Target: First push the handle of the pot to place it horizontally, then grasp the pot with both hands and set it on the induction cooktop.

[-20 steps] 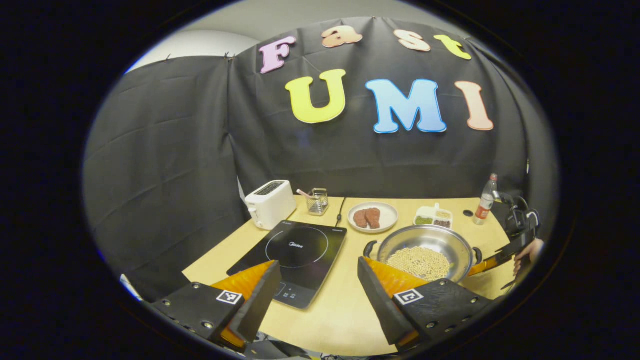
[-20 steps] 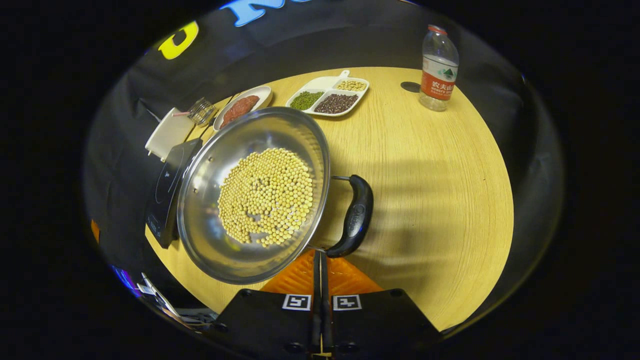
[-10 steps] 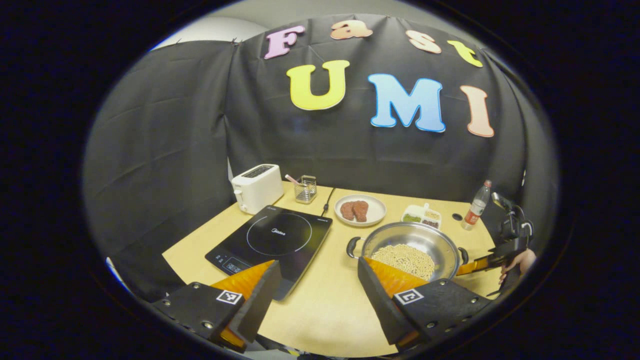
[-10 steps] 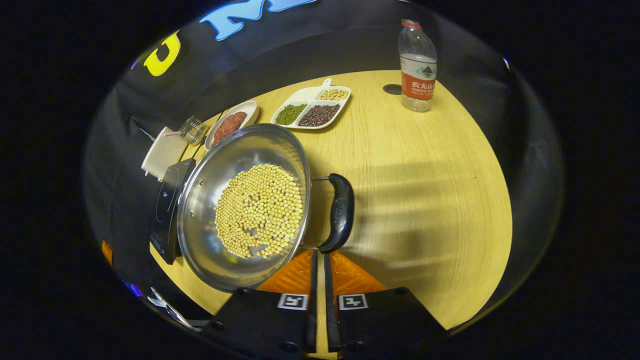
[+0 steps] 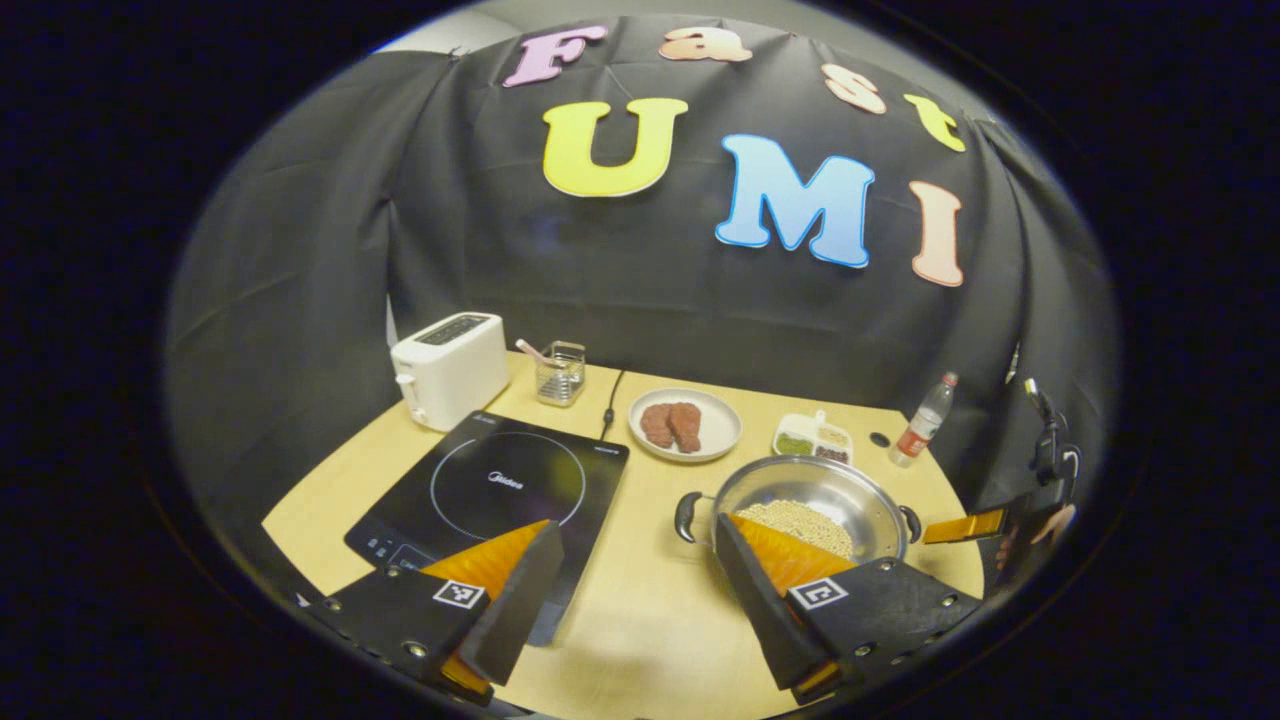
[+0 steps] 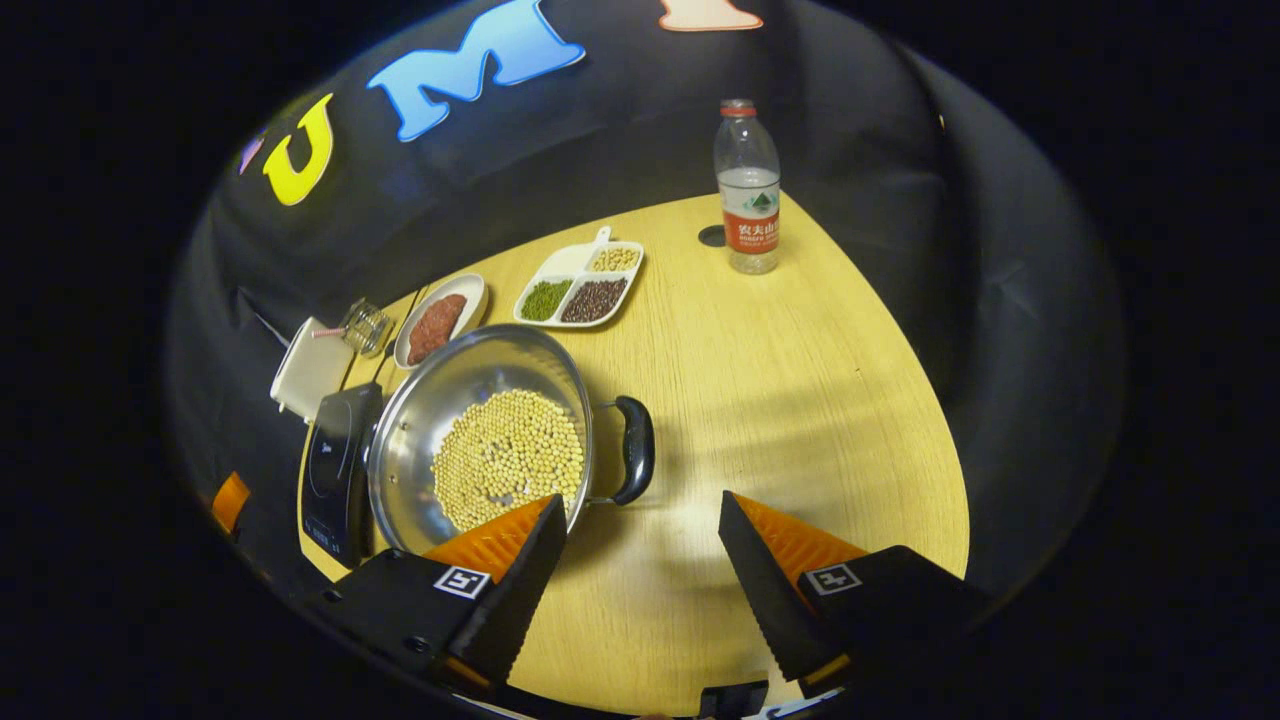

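From my left gripper view, the pot (image 5: 812, 505) sits right of the induction cooktop (image 5: 495, 489); toaster (image 5: 449, 369) behind the cooktop, plate (image 5: 685, 424) and bottle (image 5: 922, 420) behind the pot.

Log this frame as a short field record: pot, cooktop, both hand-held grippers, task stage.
pot: steel pot holding yellow beans, on the wooden table, beside the cooktop, not on it
pot handles: right handle; left handle
cooktop: black induction cooktop, nothing on it
left hand-held gripper: open, holding nothing, short of the pot
right hand-held gripper: open, holding nothing, near the right handle
task stage: pot not yet grasped or moved
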